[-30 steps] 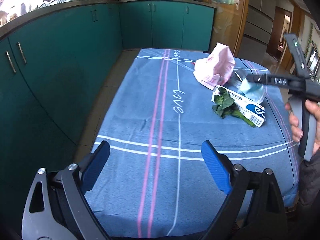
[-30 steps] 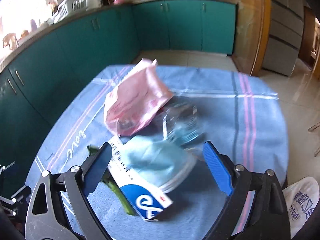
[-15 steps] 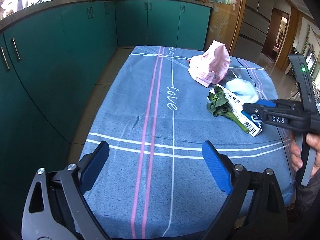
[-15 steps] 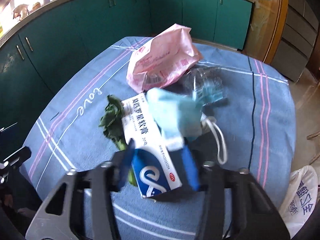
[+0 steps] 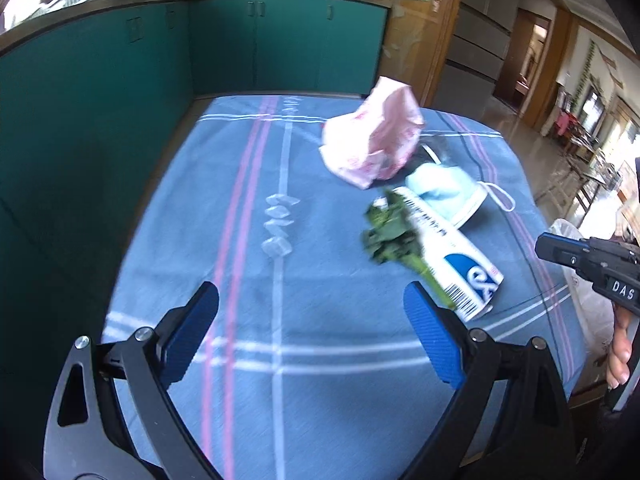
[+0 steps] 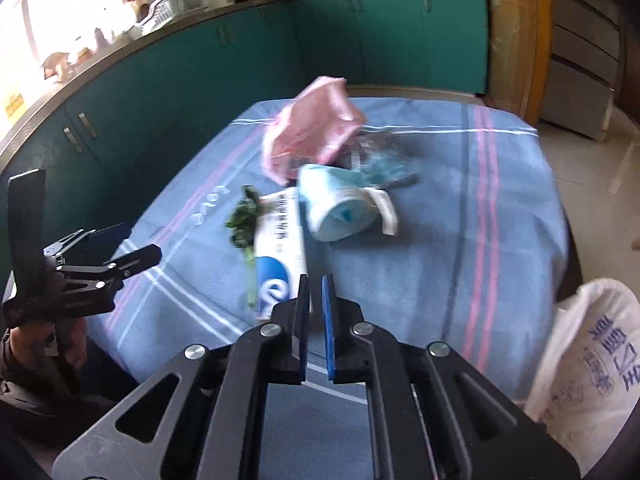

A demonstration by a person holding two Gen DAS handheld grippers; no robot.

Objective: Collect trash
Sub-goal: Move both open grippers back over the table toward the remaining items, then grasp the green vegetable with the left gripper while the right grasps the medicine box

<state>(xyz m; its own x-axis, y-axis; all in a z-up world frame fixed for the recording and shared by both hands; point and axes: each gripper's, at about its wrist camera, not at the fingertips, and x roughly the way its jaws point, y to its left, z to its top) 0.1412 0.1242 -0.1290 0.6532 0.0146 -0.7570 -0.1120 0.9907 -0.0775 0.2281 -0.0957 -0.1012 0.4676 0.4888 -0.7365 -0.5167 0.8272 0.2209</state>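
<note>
Fingers [image 6: 305, 312] of right gripper [image 6: 315, 300] shut, flat blue ribbed pads, nothing btwn.

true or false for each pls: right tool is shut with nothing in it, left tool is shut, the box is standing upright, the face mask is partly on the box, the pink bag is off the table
1. The right tool is shut with nothing in it. True: its blue pads nearly meet and nothing shows between them.
2. The left tool is shut. False: it is wide open above the blue tablecloth.
3. The box stands upright. False: it lies flat on the cloth, with the leafy greens beside it.
4. The face mask lies partly on the box. True.
5. The pink bag is off the table. False: it sits on the cloth beyond the mask.
</note>
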